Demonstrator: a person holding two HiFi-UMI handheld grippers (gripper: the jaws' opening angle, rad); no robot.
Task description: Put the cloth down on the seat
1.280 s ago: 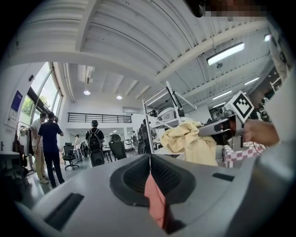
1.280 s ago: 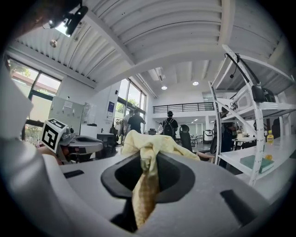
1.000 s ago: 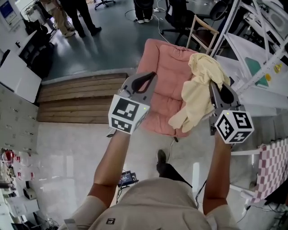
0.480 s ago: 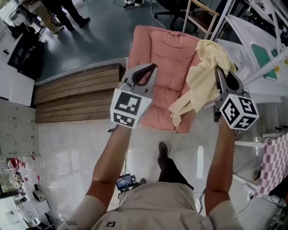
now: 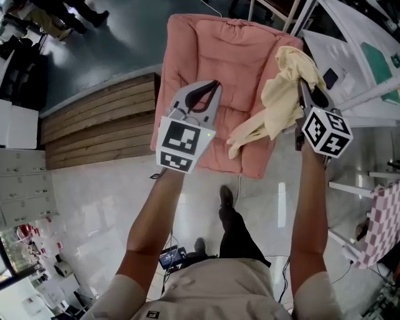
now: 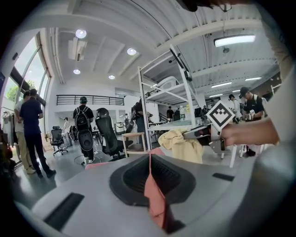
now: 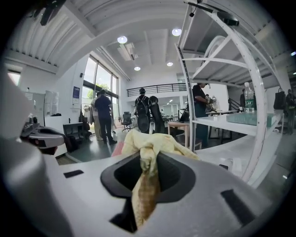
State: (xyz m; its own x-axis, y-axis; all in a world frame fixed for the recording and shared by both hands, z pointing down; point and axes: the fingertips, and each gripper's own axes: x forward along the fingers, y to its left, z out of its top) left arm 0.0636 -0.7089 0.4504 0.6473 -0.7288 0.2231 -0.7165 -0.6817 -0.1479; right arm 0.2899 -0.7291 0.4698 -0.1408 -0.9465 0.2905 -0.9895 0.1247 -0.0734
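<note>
A pink cushioned seat lies ahead on the floor. A pale yellow cloth hangs bunched over the seat's right side, one tail drooping toward its front edge. My right gripper is shut on the cloth's upper part; in the right gripper view the cloth is pinched between the jaws of that gripper. Above the seat's middle my left gripper is shut and holds nothing. In the left gripper view the jaws meet, and the cloth hangs at right.
A wooden plank platform lies left of the seat. A white shelf frame stands at the right, with a red checkered cloth lower right. A wooden chair is behind the seat. People stand at the far left.
Both grippers and the cloth have come forward over the seat, which now sits lower and larger in the head view. The right gripper's hold on the cloth is unchanged.
</note>
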